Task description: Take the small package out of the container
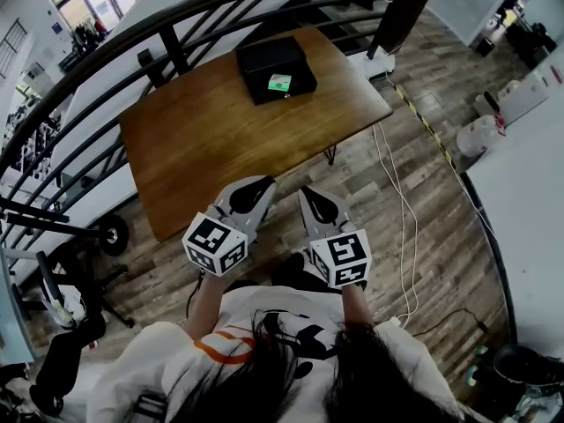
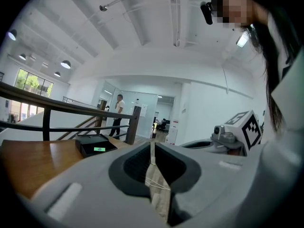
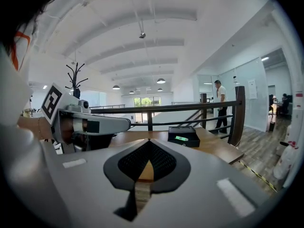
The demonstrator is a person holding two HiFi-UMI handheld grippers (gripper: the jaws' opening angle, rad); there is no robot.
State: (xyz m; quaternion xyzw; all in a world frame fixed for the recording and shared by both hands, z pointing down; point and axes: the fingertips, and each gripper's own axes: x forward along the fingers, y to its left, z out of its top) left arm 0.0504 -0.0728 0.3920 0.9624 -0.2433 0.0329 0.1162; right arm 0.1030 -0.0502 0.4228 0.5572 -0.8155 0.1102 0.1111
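A dark railing (image 1: pixel 115 42) curves along the left and far sides of the wooden table (image 1: pixel 211 139), closing those edges. The tabletop between its near edge and the container is bare wood. The black container (image 1: pixel 264 60) stands near the table's far edge, close to the railing, and the small package (image 1: pixel 279 82), a green strip, lies on its top. Whether it sits in a recess cannot be told.

The left gripper (image 1: pixel 262 186) hangs at the table's near edge, well apart from the container. Its jaws are pressed together at the tips with nothing between them. Just beside it, the right gripper (image 1: pixel 312 194) is held level with it, its jaws likewise closed on nothing. To the right, white cables (image 1: pixel 392 192) trail over the plank floor, and a white counter (image 1: pixel 529 201) bounds that side.

Only the gripper views show a person standing (image 3: pixel 221 103) beyond the railing and a coat rack (image 3: pixel 76 80). Only the head view shows the floor and cables.
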